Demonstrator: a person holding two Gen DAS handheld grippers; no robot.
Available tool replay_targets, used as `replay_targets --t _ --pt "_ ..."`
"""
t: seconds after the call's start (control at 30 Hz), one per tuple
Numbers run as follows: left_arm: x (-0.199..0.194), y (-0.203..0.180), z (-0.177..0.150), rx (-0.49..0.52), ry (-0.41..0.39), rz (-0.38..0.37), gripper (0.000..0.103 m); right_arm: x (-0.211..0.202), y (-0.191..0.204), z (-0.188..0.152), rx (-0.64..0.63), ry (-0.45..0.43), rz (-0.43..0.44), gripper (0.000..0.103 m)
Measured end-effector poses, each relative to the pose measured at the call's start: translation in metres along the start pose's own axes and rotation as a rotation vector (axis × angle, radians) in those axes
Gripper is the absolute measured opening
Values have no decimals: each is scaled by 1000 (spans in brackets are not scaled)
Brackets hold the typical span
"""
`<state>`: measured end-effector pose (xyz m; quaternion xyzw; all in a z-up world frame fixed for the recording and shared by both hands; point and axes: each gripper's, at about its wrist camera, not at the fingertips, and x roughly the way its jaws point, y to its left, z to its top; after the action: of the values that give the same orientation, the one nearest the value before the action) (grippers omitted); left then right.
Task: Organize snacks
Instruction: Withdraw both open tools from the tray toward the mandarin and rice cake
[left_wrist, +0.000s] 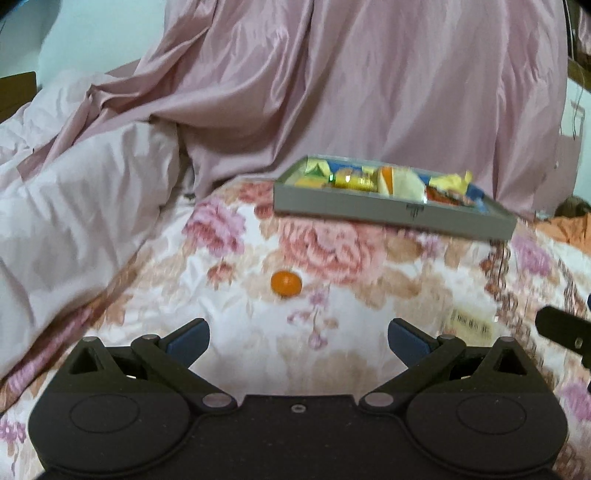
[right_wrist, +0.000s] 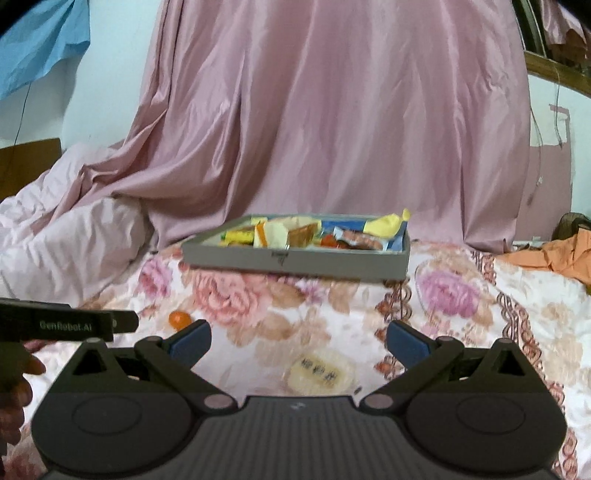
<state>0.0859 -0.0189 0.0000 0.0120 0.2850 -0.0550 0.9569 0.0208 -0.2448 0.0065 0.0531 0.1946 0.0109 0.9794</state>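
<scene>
A shallow grey box (left_wrist: 391, 212) (right_wrist: 295, 262) holding several wrapped snacks rests on the flowered bedspread. A small orange round snack (left_wrist: 286, 283) (right_wrist: 179, 319) lies loose on the bedspread, in front of my left gripper (left_wrist: 299, 334), which is open and empty. A pale round wrapped snack with dark lettering (right_wrist: 323, 371) lies just ahead of my right gripper (right_wrist: 298, 338), also open and empty. In the left wrist view this packet (left_wrist: 471, 325) shows a barcode. The left gripper's body (right_wrist: 66, 325) appears at the left of the right wrist view.
The flowered bedspread (left_wrist: 351, 258) (right_wrist: 480, 314) covers the bed. A crumpled pink quilt (left_wrist: 74, 206) (right_wrist: 55, 229) lies to the left, a pink curtain (right_wrist: 332, 110) hangs behind the box, and orange cloth (right_wrist: 554, 254) sits far right. A hand (right_wrist: 14, 391) shows at lower left.
</scene>
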Motion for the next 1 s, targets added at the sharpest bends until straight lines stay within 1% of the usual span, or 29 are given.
replay_targets --t 0.1,0.27,0.43,0.57,1.0 --pt "2 3 -10 4 20 2 102 -1 5 -6 -3 19 1 103" --pt "5 4 -15 8 37 -7 102 5 10 -19 -12 76 -4 103" --pt "10 0 -18 37 54 0 102 17 8 -29 -4 139 -11 103" --pt "16 1 -22 37 75 3 102 27 3 -36 20 187 -19 103" --pt "35 11 -25 29 118 36 102 48 -3 -41 53 240 -34 103"
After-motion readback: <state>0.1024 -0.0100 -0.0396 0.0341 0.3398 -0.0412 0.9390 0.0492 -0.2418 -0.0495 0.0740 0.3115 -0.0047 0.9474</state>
